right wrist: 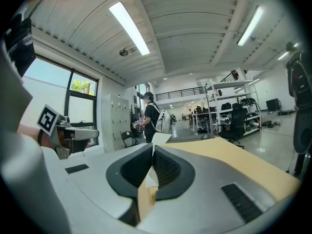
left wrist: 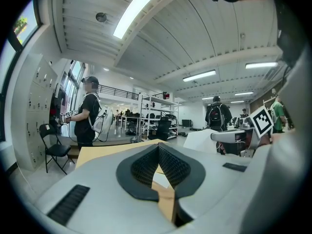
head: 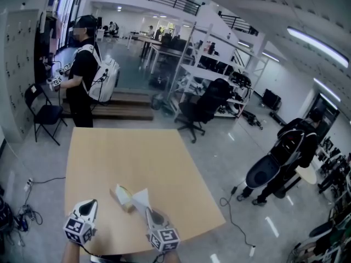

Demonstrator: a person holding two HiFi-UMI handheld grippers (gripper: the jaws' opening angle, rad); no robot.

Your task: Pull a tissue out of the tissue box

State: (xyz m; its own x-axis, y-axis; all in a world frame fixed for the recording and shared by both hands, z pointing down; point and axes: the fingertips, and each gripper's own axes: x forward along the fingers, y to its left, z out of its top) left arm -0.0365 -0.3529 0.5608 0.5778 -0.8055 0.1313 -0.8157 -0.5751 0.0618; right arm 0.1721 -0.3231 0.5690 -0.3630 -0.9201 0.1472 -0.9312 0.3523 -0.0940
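Toward the near edge of the tan table (head: 137,152), a small tan tissue box (head: 122,196) is lying at a slant. A white tissue (head: 141,198) is standing up at its right side in a stiff triangular peak. The right tool (head: 148,212) is pinching that tissue, its jaws pressing together on the sheet while a white corner is poking up above them. The left tool (head: 89,204) is hovering left of the box, apart from it, jaws closed together on nothing.

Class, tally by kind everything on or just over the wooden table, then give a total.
tissue box: 1
tissue: 1
grippers: 2, the left gripper and the right gripper
Total: 4
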